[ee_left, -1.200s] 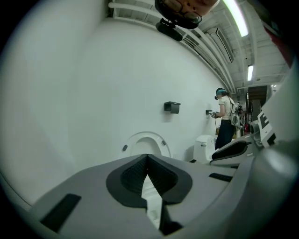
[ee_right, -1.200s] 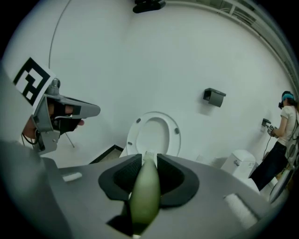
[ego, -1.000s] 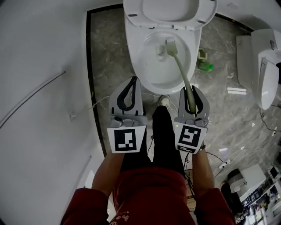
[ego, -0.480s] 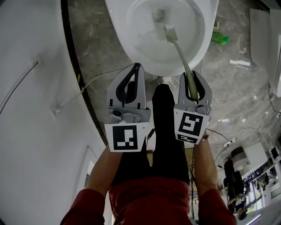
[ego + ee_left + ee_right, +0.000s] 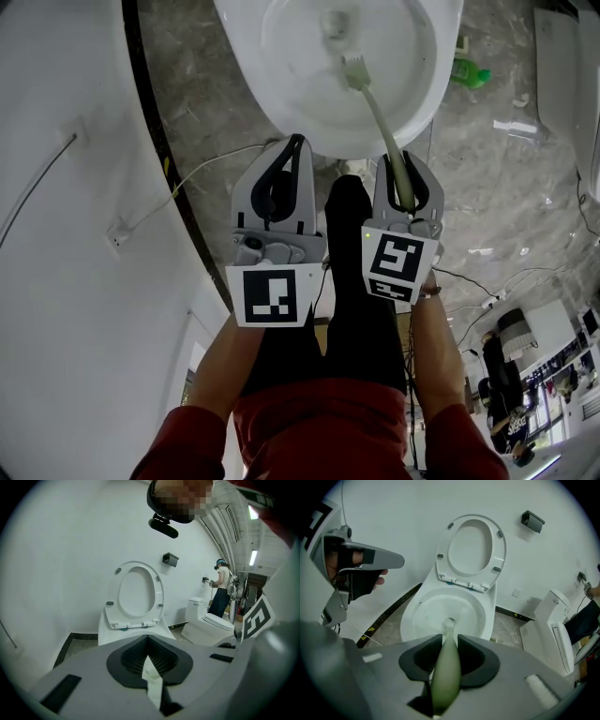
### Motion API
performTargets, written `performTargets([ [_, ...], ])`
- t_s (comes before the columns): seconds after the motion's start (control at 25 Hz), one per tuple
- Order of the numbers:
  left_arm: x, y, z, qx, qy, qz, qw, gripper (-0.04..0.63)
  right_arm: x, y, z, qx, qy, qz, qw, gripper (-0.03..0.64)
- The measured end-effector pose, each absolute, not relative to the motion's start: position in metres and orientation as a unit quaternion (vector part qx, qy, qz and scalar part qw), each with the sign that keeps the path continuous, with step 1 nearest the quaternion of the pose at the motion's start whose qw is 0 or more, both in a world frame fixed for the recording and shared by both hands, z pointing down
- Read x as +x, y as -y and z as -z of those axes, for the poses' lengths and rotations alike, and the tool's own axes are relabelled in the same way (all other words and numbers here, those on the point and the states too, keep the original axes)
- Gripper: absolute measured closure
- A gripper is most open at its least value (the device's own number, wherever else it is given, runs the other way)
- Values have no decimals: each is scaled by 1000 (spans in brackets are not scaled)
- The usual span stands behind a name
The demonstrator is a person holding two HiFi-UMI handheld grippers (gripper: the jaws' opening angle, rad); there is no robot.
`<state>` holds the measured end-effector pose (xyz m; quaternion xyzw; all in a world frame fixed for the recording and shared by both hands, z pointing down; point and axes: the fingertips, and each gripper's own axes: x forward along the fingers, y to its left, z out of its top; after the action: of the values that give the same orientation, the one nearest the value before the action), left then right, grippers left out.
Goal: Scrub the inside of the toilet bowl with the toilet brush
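The white toilet bowl [image 5: 246,70] fills the top of the head view, and its seat [image 5: 471,550] stands raised. The pale green toilet brush [image 5: 378,112] reaches down into the bowl, its bristle head [image 5: 353,69] resting on the inner wall just below the drain hole. My right gripper [image 5: 405,159] is shut on the brush handle [image 5: 446,670], just outside the bowl's front rim. In the right gripper view the handle runs between the jaws toward the bowl [image 5: 412,616]. To its left, my left gripper [image 5: 294,142] is shut with nothing in it, in front of the bowl [image 5: 133,630].
A black-trousered leg [image 5: 352,272] stands between the two grippers. A white wall [image 5: 66,234] lies close on the left with a cable [image 5: 202,169] on the floor. A green bottle [image 5: 466,75] lies right of the bowl. A second toilet [image 5: 553,620] and a person [image 5: 220,595] are farther right.
The head view has dropped closer to the bowl. The brush head has slid a little toward the drain hole, with the right gripper shifting slightly left. The left gripper has held its place.
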<state>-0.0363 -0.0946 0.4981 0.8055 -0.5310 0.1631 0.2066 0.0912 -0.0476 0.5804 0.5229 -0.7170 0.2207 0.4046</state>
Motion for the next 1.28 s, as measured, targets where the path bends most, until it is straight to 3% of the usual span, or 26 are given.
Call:
performTargets([
  [0.6, -37, 109, -495, 803, 535, -155, 212, 589, 127, 88, -551, 547, 703, -159, 425, 503],
  [0.76, -43, 108, -496, 800, 539, -155, 214, 589, 120, 79, -564, 547, 699, -192, 419, 503],
  [1.0, -57, 96, -501, 794, 542, -168, 218, 589, 79, 53, -588, 541, 694, -335, 336, 503],
  [1.28, -74, 96, -503, 786, 554, -171, 216, 589, 50, 76, -554, 539, 692, -436, 202, 502],
])
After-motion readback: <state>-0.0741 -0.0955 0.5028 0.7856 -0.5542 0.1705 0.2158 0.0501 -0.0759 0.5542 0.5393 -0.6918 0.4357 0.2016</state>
